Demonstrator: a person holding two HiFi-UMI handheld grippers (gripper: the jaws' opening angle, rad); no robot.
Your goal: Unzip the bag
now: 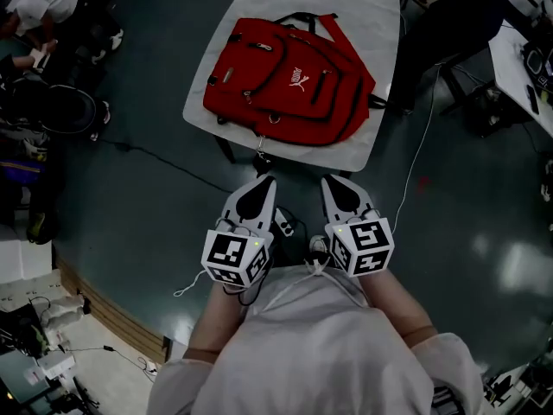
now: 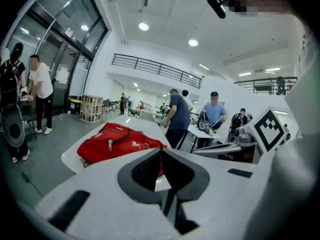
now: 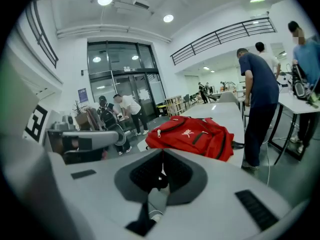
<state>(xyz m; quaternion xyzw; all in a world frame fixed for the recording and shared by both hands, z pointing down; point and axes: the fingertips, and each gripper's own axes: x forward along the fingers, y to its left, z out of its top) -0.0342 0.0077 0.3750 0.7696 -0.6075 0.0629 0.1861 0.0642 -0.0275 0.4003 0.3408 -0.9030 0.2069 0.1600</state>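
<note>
A red backpack lies flat on a white table, its zippers closed and black straps hanging off the near edge. It also shows ahead in the left gripper view as the backpack and in the right gripper view as the backpack. My left gripper and right gripper are held side by side below the table's near edge, short of the bag, touching nothing. Both are shut with nothing between the jaws.
A person in dark blue stands at the table's far right side. More people stand by the glass doors at left. Cables run across the dark floor. Another table stands at the right.
</note>
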